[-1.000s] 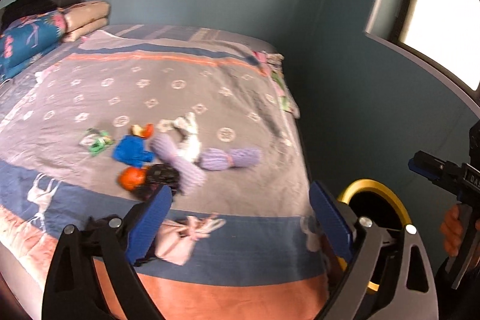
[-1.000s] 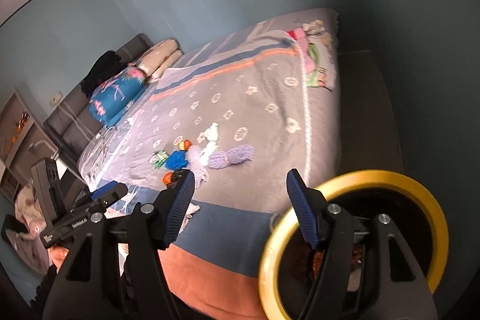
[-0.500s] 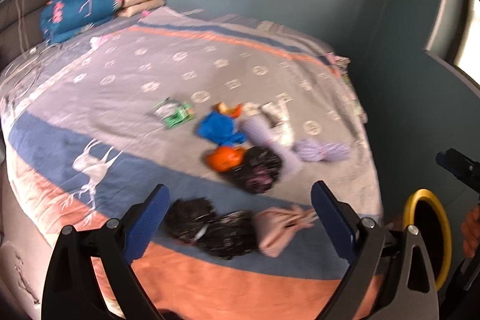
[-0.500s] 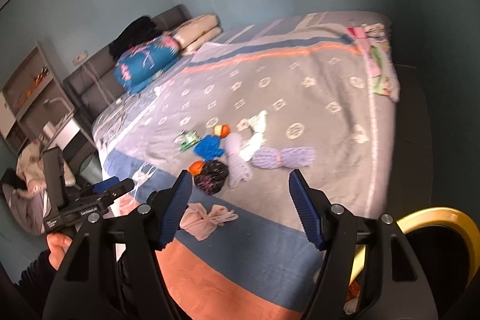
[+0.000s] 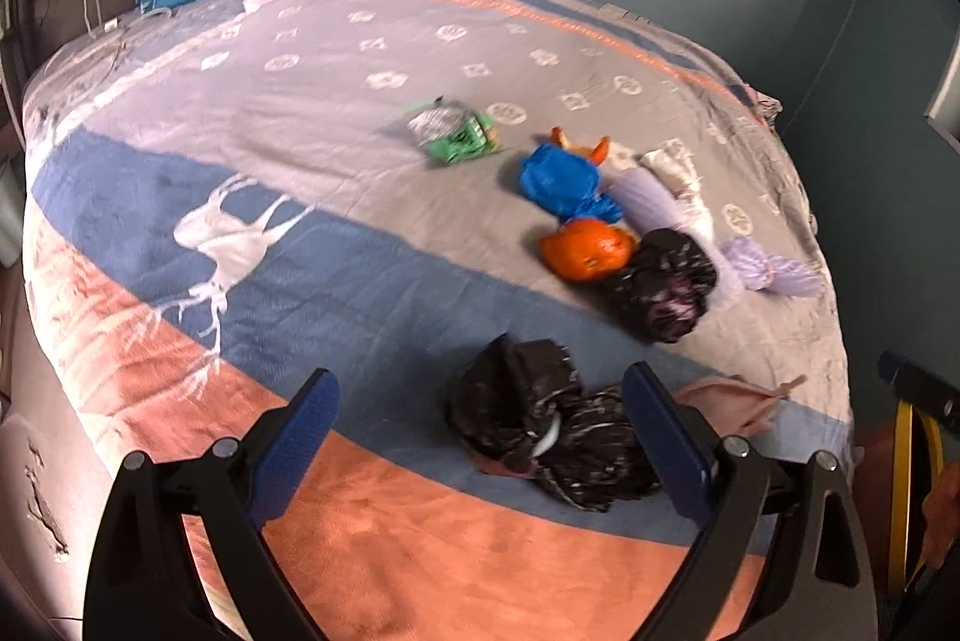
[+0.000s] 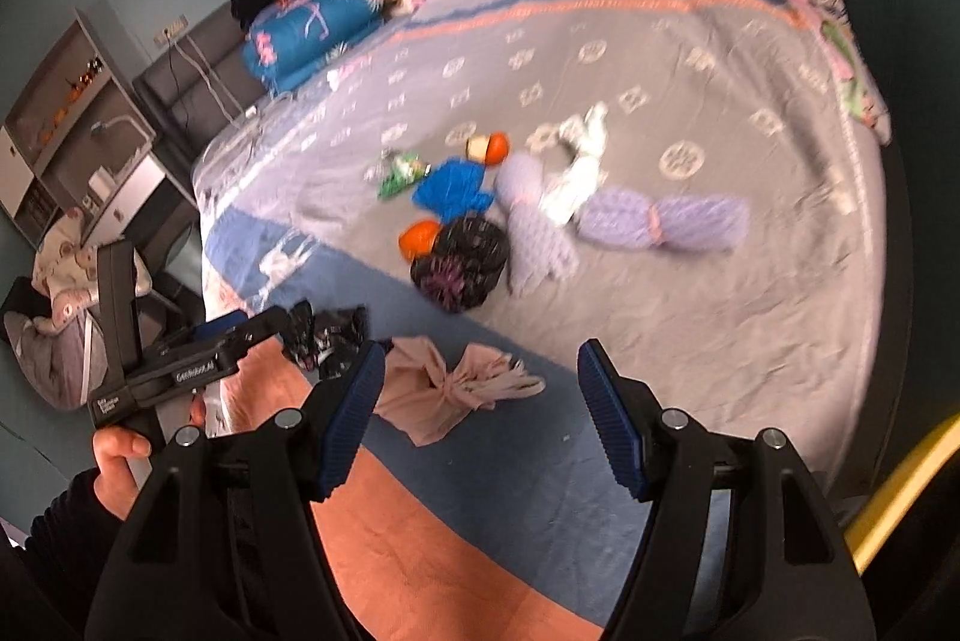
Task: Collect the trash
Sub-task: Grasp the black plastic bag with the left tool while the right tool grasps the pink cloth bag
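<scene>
Both my grippers, left [image 5: 477, 440] and right [image 6: 480, 410], agape, empty. Risk: black bag [image 5: 540, 431] and pink bag [image 6: 447, 392] near bed's [image 5: 372, 539] front edge; a clumsy nudge drops them off.

Knotted plastic trash bags lie clustered on the bed: a crumpled black pair [image 5: 540, 431] nearest, a beige one [image 6: 444, 389] beside it, then black [image 5: 666, 281], orange [image 5: 585, 248], blue [image 5: 561, 182] and lilac [image 6: 660, 221] bundles, plus a green wrapper [image 5: 456, 137].

yellow bin [image 6: 900, 485] cut off at edge, trash bags [image 6: 462, 269] blurred
</scene>
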